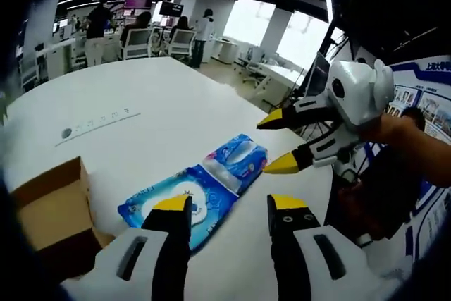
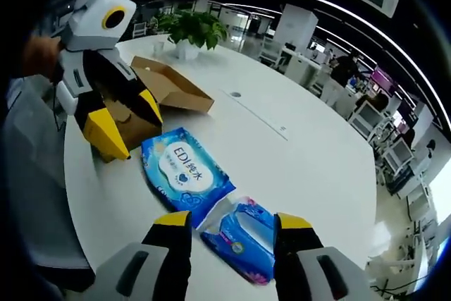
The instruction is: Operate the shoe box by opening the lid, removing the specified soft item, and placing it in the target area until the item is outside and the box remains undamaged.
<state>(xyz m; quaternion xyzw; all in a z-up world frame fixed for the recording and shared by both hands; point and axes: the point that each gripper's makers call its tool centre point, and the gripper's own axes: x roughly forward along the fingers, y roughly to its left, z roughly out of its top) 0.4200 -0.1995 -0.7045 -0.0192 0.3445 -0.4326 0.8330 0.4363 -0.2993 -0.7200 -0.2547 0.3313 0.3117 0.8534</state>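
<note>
Both packs lie out of the box (image 2: pixel 165 89) on the table (image 2: pixel 310 160); the small pack (image 2: pixel 243 237) sits at 12 o'clock just ahead of the empty, spread right gripper (image 2: pixel 227 227), its long axis toward 10–4, while the left gripper (image 1: pixel 232 209), also spread, faces the wipes (image 1: pixel 187 202).

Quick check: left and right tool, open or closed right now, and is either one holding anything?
Left tool: open, holding nothing, above the large blue wipes pack.
Right tool: open, holding nothing, above the small blue tissue pack.
</note>
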